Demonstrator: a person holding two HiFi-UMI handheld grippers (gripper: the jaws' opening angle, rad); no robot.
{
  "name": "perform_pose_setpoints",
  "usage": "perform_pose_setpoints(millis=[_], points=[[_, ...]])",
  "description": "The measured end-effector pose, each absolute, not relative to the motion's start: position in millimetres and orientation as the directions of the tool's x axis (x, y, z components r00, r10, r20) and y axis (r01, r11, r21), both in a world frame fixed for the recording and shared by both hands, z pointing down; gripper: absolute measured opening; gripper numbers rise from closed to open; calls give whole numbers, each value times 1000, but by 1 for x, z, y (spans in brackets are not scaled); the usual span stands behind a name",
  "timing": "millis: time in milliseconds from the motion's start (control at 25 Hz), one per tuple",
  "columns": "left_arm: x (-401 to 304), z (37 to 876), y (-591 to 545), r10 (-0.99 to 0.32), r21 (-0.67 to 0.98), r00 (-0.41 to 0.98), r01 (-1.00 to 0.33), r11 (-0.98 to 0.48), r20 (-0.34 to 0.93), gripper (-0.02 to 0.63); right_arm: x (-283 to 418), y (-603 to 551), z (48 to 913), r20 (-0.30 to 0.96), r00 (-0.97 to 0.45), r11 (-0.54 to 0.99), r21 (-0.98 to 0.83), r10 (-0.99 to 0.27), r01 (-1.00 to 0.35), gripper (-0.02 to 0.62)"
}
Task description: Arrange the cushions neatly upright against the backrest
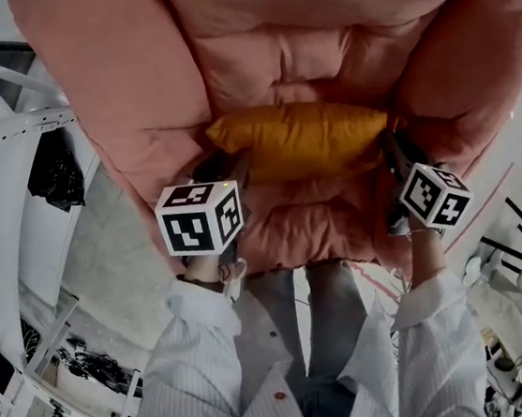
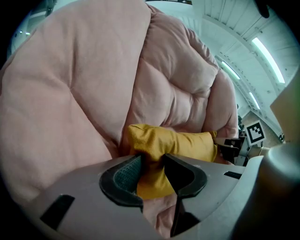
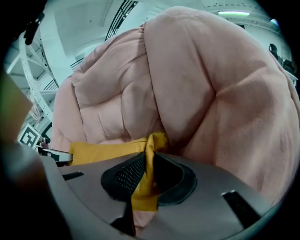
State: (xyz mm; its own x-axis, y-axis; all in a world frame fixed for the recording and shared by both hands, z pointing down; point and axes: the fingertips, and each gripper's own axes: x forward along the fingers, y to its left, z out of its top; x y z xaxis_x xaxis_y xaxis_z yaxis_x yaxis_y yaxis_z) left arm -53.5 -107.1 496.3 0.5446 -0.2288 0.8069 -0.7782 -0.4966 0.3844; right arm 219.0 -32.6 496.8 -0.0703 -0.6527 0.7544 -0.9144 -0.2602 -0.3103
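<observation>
A yellow cushion [image 1: 300,139] lies lengthwise on the seat of a puffy pink armchair [image 1: 315,36], its long side against the backrest. My left gripper [image 1: 225,169] is at the cushion's left end. In the left gripper view a bunched corner of the cushion [image 2: 178,143] fills the gap of my left gripper [image 2: 152,159] and touches both pads. My right gripper [image 1: 394,153] is at the right end. In the right gripper view my right gripper [image 3: 150,157] pinches a thin fold of the cushion's [image 3: 103,151] corner. The chair's padded arms [image 2: 70,93] [image 3: 225,93] bulge on either side.
The person's legs [image 1: 322,318] stand right in front of the seat. White metal struts [image 1: 6,130] and dark clutter sit at the left. Black chair legs [image 1: 521,246] and cables lie on the floor at the right.
</observation>
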Motion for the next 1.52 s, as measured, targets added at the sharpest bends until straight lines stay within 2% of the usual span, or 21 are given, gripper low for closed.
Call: perform_pose_setpoints(millis=[520,680,880,1160,1520], points=[[-58,494,-101,-256,362,544,-775,-518,799,170,217,-21,497,746,-81,-273,-340,-661,-900,48],[-68,490,-102,-290,349,528,-798,-492,798,222,218,-19,493,738,-91,-284,-367,-669,-886,63],[-70,469,-102,-337,370,540,-811,-453,771,233,218,-13,475,733,-106,-253,-361,-672,-898,66],[-48,409,-83,-372,403,580,-795,-454,725,233,201,-8,413,692,-176,-159,-392,-700,-906,67],[-6,306,-54,-349,402,676,-694,-597,649,233,170,-11,295,531,-279,-23,-492,-800,-870,66]])
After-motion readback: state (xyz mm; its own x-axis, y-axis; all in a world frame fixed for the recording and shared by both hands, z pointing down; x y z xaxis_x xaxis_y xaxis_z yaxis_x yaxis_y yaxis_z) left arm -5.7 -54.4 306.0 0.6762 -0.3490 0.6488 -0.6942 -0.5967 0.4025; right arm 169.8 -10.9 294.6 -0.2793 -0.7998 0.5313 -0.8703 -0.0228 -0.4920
